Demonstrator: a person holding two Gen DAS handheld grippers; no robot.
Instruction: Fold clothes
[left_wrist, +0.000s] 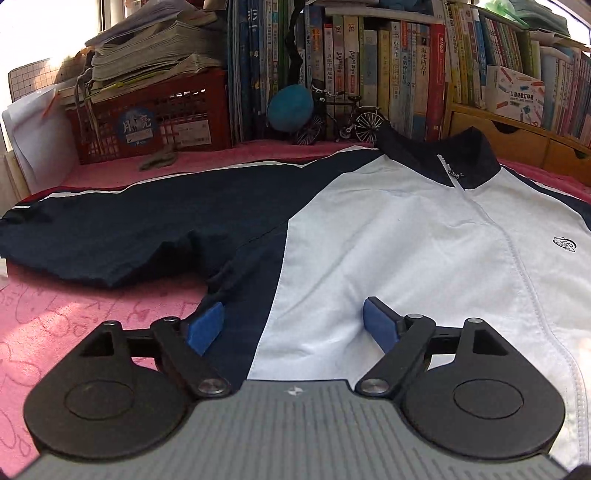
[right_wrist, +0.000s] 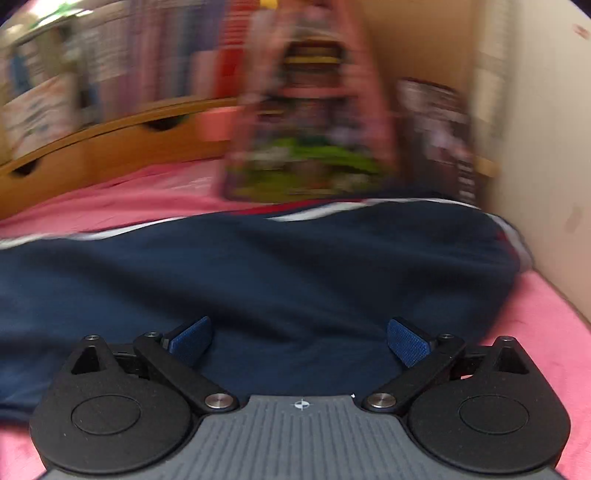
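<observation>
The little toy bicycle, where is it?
In the left wrist view, the toy bicycle stands at the back, against the books, beside a blue ball, just behind the jacket's collar.

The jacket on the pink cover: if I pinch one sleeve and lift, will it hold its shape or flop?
Probably flop: the jacket lies flat with soft wrinkles, and its navy sleeve has a rumpled edge. It looks thin, so likely light. On the fuzzy pink cover it may drag and bunch rather than slide cleanly.
</observation>
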